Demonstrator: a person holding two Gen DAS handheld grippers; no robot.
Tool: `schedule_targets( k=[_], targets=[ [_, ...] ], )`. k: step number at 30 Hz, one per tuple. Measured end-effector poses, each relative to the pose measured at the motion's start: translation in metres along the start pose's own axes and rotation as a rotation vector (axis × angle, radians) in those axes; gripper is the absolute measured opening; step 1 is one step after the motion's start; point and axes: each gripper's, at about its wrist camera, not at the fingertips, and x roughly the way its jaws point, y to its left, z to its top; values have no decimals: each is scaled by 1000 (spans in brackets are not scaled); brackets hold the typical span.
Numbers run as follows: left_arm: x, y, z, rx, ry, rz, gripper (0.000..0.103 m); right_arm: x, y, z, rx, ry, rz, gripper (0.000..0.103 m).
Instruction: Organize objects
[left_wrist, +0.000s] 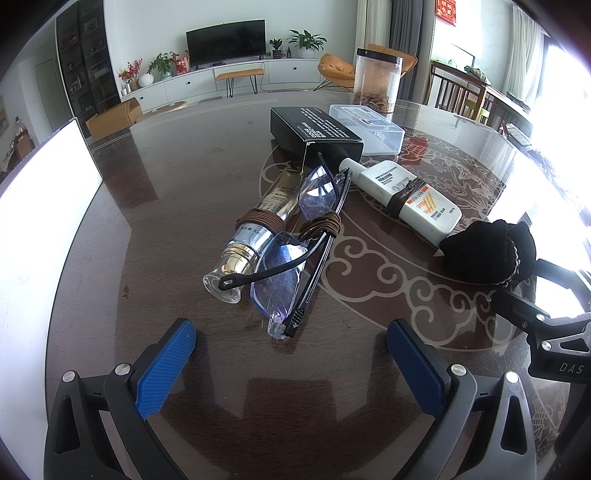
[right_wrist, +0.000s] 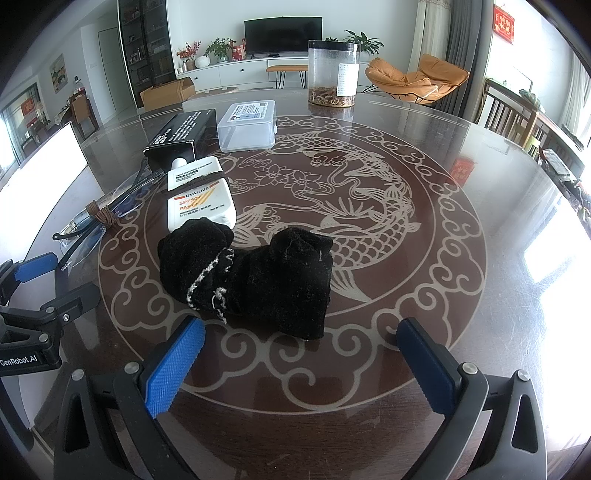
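Folded glasses (left_wrist: 295, 251) bound with brown cord lie against a silver and gold bottle (left_wrist: 247, 243), just ahead of my open, empty left gripper (left_wrist: 291, 365). A white sunscreen bottle (left_wrist: 410, 195) with a brown band lies to the right, and it also shows in the right wrist view (right_wrist: 199, 195). A black sock bundle (right_wrist: 255, 273) tied with string lies just ahead of my open, empty right gripper (right_wrist: 301, 365). The bundle also shows in the left wrist view (left_wrist: 487, 251). The glasses show at the left of the right wrist view (right_wrist: 107, 218).
A black box (left_wrist: 314, 133), a clear plastic case (left_wrist: 369, 127) and a tall clear jar (left_wrist: 376, 81) stand farther back on the round patterned table (right_wrist: 424, 295). A white panel (left_wrist: 40, 206) stands at the left edge. Chairs stand at the right.
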Motion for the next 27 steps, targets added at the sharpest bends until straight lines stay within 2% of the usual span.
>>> schedule_targets(
  k=[27],
  targets=[
    [0, 0, 0, 0, 0, 0, 103, 0, 0, 0, 0, 0, 0, 103]
  ],
)
